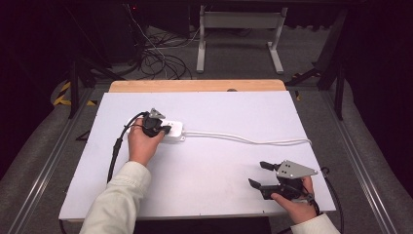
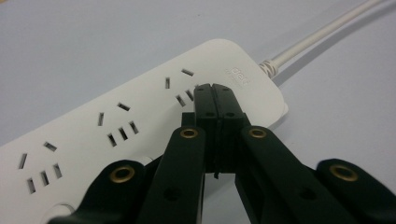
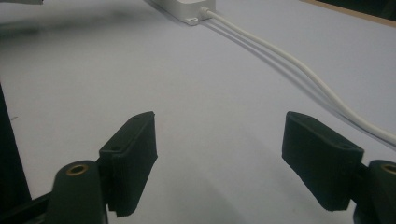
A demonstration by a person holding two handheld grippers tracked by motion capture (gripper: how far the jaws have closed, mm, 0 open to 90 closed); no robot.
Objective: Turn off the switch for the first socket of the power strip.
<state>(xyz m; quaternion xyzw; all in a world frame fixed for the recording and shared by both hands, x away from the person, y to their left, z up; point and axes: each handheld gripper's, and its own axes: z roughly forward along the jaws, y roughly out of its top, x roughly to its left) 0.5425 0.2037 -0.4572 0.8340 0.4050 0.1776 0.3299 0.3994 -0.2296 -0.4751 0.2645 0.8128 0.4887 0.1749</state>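
A white power strip (image 1: 165, 129) is lying flat on the white table (image 1: 204, 161), in the left half and toward the far side. In the left gripper view its top (image 2: 140, 121) is showing several groups of dark socket slots in a row and a faint grey mark near the cable end. Its white cable (image 1: 248, 140) is running from the right end across the table toward the right edge.

The left gripper (image 1: 155, 124) is sitting over the strip, with the hand (image 1: 142, 144) gripping it from behind and the pale sleeve (image 1: 119, 200) coming from the bottom. Its jaws are pressed together, with nothing between them, and their tips (image 2: 214, 93) are hanging just over the strip's top near the last sockets.

The right gripper (image 1: 259, 174) is resting near the front right corner, well apart from the strip. Its jaws are spread wide, pointing left across the bare table.
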